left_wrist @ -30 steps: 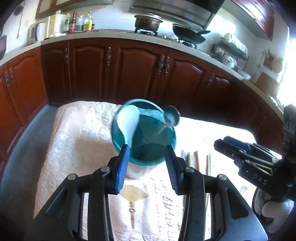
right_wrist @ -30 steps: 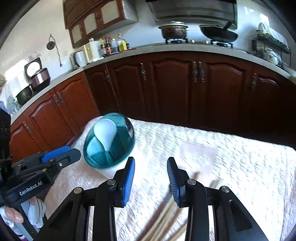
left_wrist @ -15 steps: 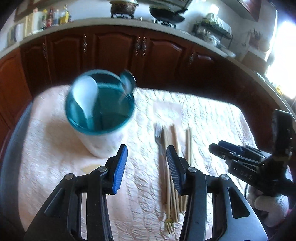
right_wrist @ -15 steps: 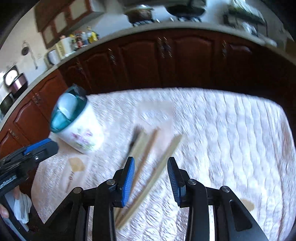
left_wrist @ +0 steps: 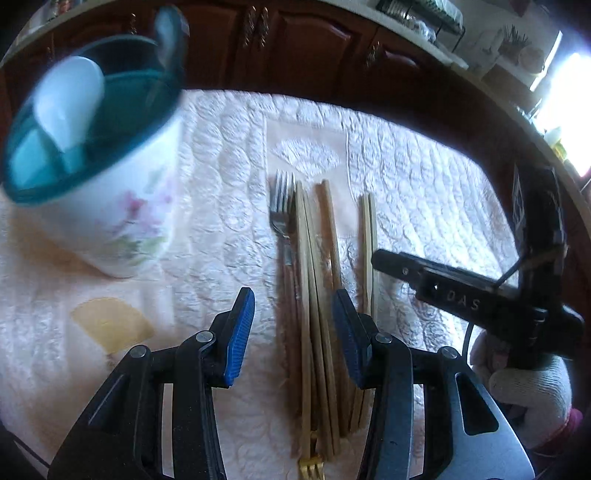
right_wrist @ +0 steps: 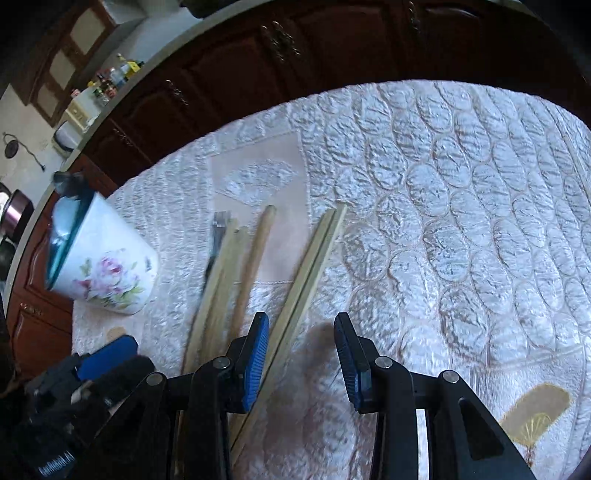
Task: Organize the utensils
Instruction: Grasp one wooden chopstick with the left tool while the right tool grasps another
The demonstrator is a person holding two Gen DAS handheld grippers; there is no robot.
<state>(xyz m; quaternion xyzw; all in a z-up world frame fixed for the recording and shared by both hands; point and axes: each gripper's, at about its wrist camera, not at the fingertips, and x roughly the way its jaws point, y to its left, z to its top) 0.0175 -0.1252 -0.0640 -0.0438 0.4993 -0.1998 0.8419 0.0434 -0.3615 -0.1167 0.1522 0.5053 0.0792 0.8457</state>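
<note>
A white floral utensil holder with a teal rim (left_wrist: 110, 206) stands at the left of the quilted cloth, holding a white spoon (left_wrist: 70, 99) and a metal spoon (left_wrist: 168, 31); it also shows in the right wrist view (right_wrist: 107, 273). Several wooden chopsticks (left_wrist: 314, 295) and a fork (left_wrist: 282, 214) lie side by side on the cloth; the chopsticks also show in the right wrist view (right_wrist: 310, 258). My left gripper (left_wrist: 293, 336) is open, straddling the chopsticks just above them. My right gripper (right_wrist: 301, 363) is open and empty over the cloth, just right of the rightmost chopstick pair.
The table carries a pale quilted cloth (right_wrist: 461, 206) with fan motifs. A gold fork end (left_wrist: 310, 467) peeks out at the near edge. Dark wooden kitchen cabinets (right_wrist: 295, 48) run behind the table. A gloved hand (left_wrist: 528, 384) holds the right gripper.
Both grippers have swung from the utensil holder to the chopsticks and dropped closer to the cloth. The holder now sits far left in both views. Both stayed open.
</note>
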